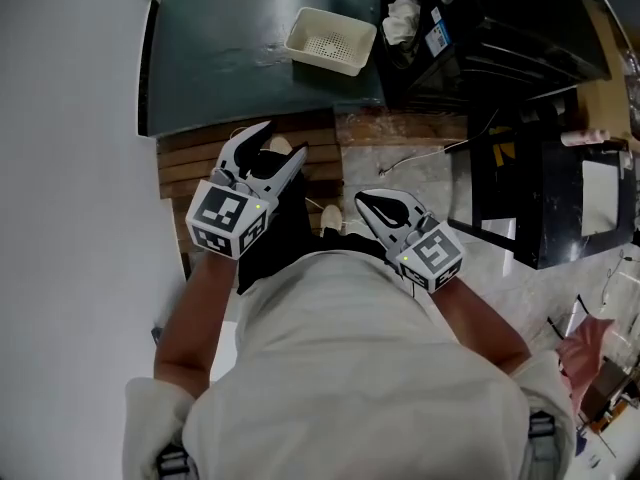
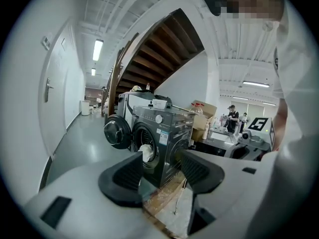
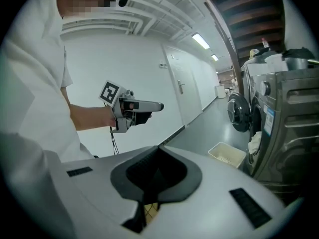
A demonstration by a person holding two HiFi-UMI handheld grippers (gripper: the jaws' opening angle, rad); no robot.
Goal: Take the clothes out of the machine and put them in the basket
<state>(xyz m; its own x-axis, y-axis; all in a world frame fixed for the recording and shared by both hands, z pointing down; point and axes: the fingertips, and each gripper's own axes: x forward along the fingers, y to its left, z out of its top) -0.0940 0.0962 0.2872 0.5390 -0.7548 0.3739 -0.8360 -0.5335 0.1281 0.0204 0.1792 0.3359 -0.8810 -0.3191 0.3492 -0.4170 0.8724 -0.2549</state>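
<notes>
A dark grey washing machine (image 2: 162, 133) stands ahead with its round door (image 2: 117, 132) swung open. A white cloth (image 2: 146, 152) hangs out of the drum; it also shows in the head view (image 1: 402, 20) and the right gripper view (image 3: 255, 142). The cream plastic basket (image 1: 330, 40) sits on the floor beside the machine (image 1: 480, 38). My left gripper (image 1: 272, 155) is held in the air, open and empty, well short of the machine. My right gripper (image 1: 385, 208) is beside it, jaws shut on nothing. The basket (image 3: 227, 154) lies low ahead of the right gripper (image 3: 157, 176).
Wooden planks (image 1: 200, 158) lie under the grippers, and a thin cable (image 1: 410, 160) runs across the pale floor. A black frame (image 1: 530, 198) stands at the right. A white wall runs along the left. A cardboard box (image 2: 202, 111) and people (image 2: 232, 116) are behind the machine.
</notes>
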